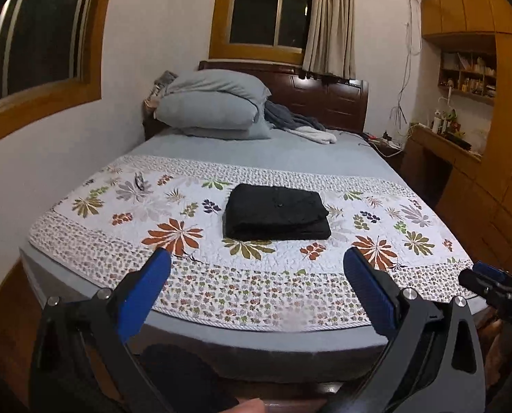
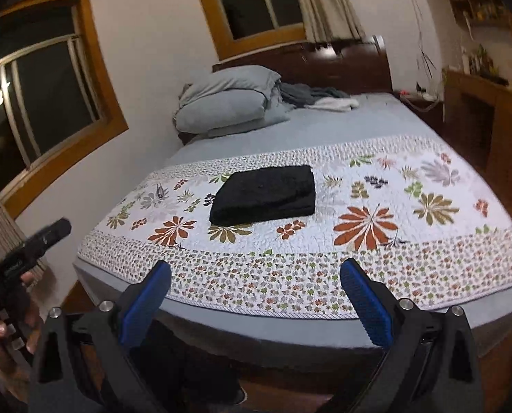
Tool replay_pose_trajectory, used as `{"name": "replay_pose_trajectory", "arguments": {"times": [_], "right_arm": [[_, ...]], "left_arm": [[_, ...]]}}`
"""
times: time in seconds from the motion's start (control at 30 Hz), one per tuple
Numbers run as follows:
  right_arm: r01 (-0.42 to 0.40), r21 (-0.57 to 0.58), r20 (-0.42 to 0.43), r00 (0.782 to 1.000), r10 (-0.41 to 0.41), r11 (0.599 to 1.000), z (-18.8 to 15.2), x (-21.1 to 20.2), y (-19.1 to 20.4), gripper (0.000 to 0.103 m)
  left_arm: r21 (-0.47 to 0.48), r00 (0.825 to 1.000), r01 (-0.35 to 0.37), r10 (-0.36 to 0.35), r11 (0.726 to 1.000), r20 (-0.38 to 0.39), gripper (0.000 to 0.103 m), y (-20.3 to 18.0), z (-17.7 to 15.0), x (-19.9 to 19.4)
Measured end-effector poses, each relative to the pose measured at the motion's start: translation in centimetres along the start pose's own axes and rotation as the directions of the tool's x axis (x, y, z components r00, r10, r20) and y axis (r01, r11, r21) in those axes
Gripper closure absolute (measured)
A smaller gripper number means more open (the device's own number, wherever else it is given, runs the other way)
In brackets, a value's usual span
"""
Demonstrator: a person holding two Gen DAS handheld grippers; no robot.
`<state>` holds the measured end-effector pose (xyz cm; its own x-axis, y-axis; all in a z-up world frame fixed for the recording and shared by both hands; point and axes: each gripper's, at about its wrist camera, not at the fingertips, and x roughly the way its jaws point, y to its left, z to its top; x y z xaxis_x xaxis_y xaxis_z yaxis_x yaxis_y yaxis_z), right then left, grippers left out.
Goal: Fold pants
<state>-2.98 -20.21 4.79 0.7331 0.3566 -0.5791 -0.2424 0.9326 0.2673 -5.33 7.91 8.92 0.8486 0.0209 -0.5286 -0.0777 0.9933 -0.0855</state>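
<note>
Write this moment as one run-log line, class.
pants: folded, on quilt | left gripper: open, empty | right gripper: open, empty | both back from bed

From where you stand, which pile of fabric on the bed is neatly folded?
The black pants, a flat rectangle on the floral quilt. The grey bedding and clothes by the headboard lie bunched.

A bed (image 1: 290,158) carries a floral quilt (image 1: 194,275) (black folded pants (image 1: 276,211) atop), pillows (image 1: 211,103), perhaps crumpled clothing (image 1: 300,125).

White-walled bedroom: bed (image 1: 200,144) under floral quilt (image 1: 118,227), dark wood-framed windows (image 1: 269,3)
</note>
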Motion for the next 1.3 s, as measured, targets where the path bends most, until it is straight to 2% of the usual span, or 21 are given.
{"name": "replay_pose_trajectory", "arguments": {"times": [0.17,0.4,0.63,0.97,1.3], "right_arm": [[0.034,-0.072,0.043,0.999,-0.031,0.997,0.0,-2.0,2.2,0.004],[0.047,-0.105,0.084,0.996,-0.038,0.993,-0.1,-3.1,3.9,0.004],[0.023,-0.121,0.024,1.0,-0.02,0.992,-0.9,-1.1,4.8,0.004],[-0.003,-0.122,-0.007,1.0,0.002,0.992,-1.6,0.1,5.7,0.004],[-0.002,-0.1,-0.025,1.0,0.0,0.995,-2.1,0.8,5.1,0.004]], "left_arm": [[0.014,1.0,0.004,-0.004,1.0,0.006,0.003,-1.1,-0.1,-1.9],[0.026,1.0,-0.004,0.004,1.0,0.013,0.003,-1.7,-0.8,-3.1],[0.015,0.999,-0.038,0.038,0.999,-0.021,0.003,-1.2,-1.3,-2.0],[0.003,0.999,0.001,-0.001,1.0,-0.047,0.003,-1.2,-1.7,-1.1],[0.056,0.999,-0.004,0.002,0.998,0.038,0.003,-2.3,-2.0,-1.9]]}}
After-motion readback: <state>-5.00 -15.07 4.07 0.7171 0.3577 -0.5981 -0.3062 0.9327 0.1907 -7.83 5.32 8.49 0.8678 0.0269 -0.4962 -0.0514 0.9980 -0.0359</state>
